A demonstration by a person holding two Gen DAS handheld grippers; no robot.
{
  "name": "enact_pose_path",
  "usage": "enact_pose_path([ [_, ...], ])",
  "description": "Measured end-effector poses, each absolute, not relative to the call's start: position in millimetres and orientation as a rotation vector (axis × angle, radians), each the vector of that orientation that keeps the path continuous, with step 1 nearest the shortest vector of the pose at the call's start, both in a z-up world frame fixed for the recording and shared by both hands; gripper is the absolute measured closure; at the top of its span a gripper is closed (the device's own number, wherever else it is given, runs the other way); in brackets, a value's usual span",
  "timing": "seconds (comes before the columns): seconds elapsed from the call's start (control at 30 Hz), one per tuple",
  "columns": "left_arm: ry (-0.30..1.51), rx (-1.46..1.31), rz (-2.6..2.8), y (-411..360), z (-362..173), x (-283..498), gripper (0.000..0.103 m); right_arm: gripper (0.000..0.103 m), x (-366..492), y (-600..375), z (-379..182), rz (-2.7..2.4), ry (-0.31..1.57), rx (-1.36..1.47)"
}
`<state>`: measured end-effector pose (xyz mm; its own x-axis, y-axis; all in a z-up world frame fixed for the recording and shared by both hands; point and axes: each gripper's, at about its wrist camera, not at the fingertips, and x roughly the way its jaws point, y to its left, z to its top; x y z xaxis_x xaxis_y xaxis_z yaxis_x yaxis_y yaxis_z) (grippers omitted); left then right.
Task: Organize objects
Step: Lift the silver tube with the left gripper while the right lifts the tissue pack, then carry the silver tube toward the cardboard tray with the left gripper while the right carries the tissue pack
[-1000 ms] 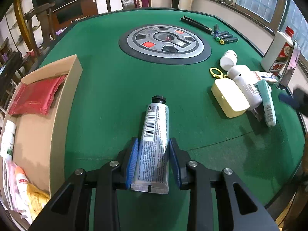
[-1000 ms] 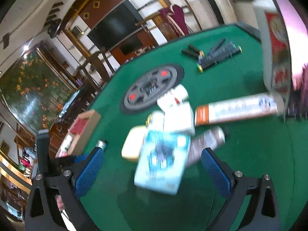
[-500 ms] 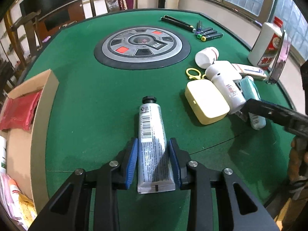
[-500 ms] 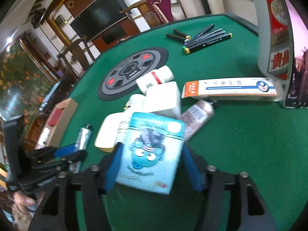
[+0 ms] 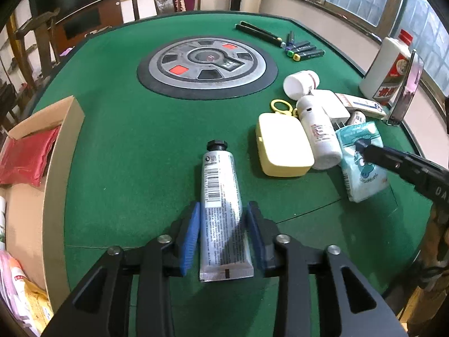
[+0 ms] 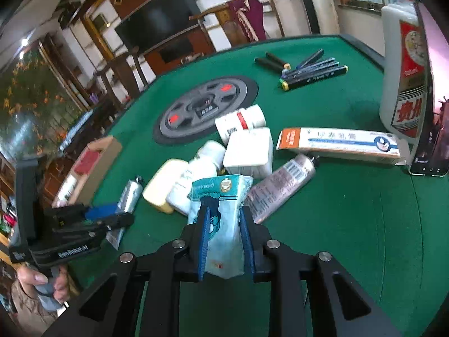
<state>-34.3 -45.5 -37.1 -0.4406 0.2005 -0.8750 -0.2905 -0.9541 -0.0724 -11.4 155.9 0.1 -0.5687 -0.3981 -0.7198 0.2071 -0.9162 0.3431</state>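
Observation:
A silver tube with a black cap (image 5: 220, 174) lies flat on the green table (image 5: 118, 146), its crimped end between the blue pads of my left gripper (image 5: 223, 224). Those jaws are opening, and a thin gap shows beside the tube. My right gripper (image 6: 224, 216) is shut on a light blue tissue pack (image 6: 221, 188), which bulges where the pads squeeze it. In the left wrist view the same pack (image 5: 362, 165) sits at the right with a black finger (image 5: 393, 163) across it. The open cardboard box (image 5: 60, 151) stands at the left and holds a red packet (image 5: 25, 160).
Beside the pack lie a yellow case (image 5: 283, 146), a white bottle (image 5: 317, 132), a white block (image 6: 249, 148), a second silver tube (image 6: 283, 182) and a toothpaste box (image 6: 336, 143). Markers (image 5: 303, 50) lie far back. A liquor bottle (image 5: 384, 67) and a propped phone (image 5: 407, 84) stand at the right edge.
My right gripper has gone from wide open to shut on the tissue pack. My left gripper's pads, earlier tight on the silver tube, have parted a little.

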Motion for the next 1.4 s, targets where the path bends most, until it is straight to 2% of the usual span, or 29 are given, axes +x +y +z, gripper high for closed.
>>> enact_pose_path([
  [0.07,0.145,-1.480,2.457,-42.4,-38.3,-37.5,0.049,0.060,-12.6,155.1,-2.5,-2.482,-0.319,1.246],
  [0.1,0.168,-1.485,2.470,-39.8,-39.1,-39.8,0.049,0.054,-13.4,154.5,-3.2,-2.478,-0.321,1.253],
  [0.17,0.206,-1.485,2.484,-35.5,-40.1,-43.0,0.049,0.028,-14.4,154.2,-2.8,-2.477,-0.334,1.253],
  [0.23,0.198,-1.479,2.492,-35.7,-40.3,-44.7,0.050,0.024,-14.6,151.2,0.4,-2.501,-0.323,1.250],
  [0.27,0.199,-1.472,2.500,-36.3,-39.9,-43.9,0.059,0.024,-14.5,148.3,1.7,-2.516,-0.301,1.254],
  [0.3,0.195,-1.463,2.507,-37.3,-38.7,-42.9,0.075,0.024,-13.9,144.2,2.4,-2.538,-0.270,1.259],
  [0.43,0.152,-1.452,2.507,-42.5,-38.4,-41.2,0.074,0.024,-11.8,124.1,-1.0,-2.591,-0.129,1.314],
  [0.53,0.128,-1.439,2.507,-44.9,-37.9,-38.8,0.074,0.025,-11.5,105.6,-10.4,-2.625,0.053,1.397],
  [0.6,0.100,-1.437,2.496,-48.2,-37.3,-38.8,0.074,0.032,-10.1,98.0,-13.6,-2.664,0.168,1.391],
  [0.67,0.060,-1.436,2.482,-52.6,-37.3,-38.7,0.074,0.048,-9.2,98.2,-12.3,-2.674,0.201,1.388],
  [0.7,0.045,-1.435,2.477,-54.4,-37.2,-38.6,0.074,0.050,-8.5,99.8,-12.6,-2.693,0.229,1.379],
  [0.93,-0.086,-1.425,2.447,-69.9,-35.1,-33.9,0.074,0.065,2.0,135.5,10.9,-2.653,-0.013,1.224],
  [1.03,-0.106,-1.406,2.460,-73.9,-30.1,-30.4,0.074,0.076,3.6,145.2,23.9,-2.606,-0.127,1.148],
  [1.13,-0.117,-1.384,2.476,-76.5,-23.3,-26.3,0.074,0.082,0.8,144.1,24.1,-2.590,-0.135,1.135],
  [1.27,-0.119,-1.379,2.490,-81.7,-19.9,-22.9,0.074,0.082,-6.6,141.9,9.5,-2.581,-0.136,1.200],
  [1.37,-0.124,-1.383,2.492,-83.3,-20.1,-23.3,0.074,0.079,-8.5,142.3,2.2,-2.544,-0.177,1.237],
  [1.4,-0.128,-1.384,2.492,-83.6,-20.5,-23.6,0.074,0.075,-9.5,142.8,0.0,-2.535,-0.190,1.250],
])
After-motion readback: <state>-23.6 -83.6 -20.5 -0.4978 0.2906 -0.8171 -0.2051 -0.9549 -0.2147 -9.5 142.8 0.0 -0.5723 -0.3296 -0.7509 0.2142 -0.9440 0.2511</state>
